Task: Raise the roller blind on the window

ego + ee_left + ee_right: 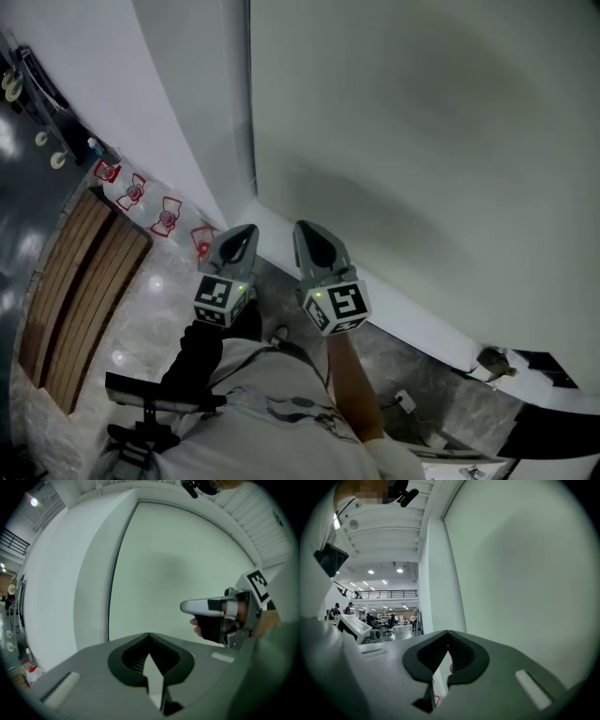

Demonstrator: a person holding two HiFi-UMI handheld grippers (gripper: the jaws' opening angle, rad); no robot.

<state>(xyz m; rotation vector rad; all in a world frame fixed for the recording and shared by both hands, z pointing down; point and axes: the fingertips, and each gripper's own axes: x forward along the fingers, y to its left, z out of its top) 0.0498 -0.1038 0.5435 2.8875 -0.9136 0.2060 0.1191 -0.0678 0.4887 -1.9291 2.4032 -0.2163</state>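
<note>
Roller blind (422,141): plain pale grey-green sheet, fills the window opening on the far side and reaches down to the white ledge (412,314).
Window frame (187,112): white, runs along the blind's left edge.
Left gripper (246,230): jaws fully together, nothing between them. Tips point at the blind's lower left corner, near the frame edge. Can't tell if they touch it.
Right gripper (307,228): jaws closed tight, holding nothing. Just right of the left gripper, aimed at the blind low down, above the ledge.
Gripper spacing: side by side, close, not touching. The right one shows at the right edge of the left gripper view, with a hand (243,613) on its grip.
Person: black left sleeve (192,361), bare right forearm (352,384), light shirt (262,412).
Floor (150,309): glossy marble, wooden slatted panel (80,281) at left.
Red-and-white items (167,217): in a row at the foot of the frame, left of the grippers.
Hall (389,620): open room with ceiling lights, seen left of the frame in the right gripper view.
</note>
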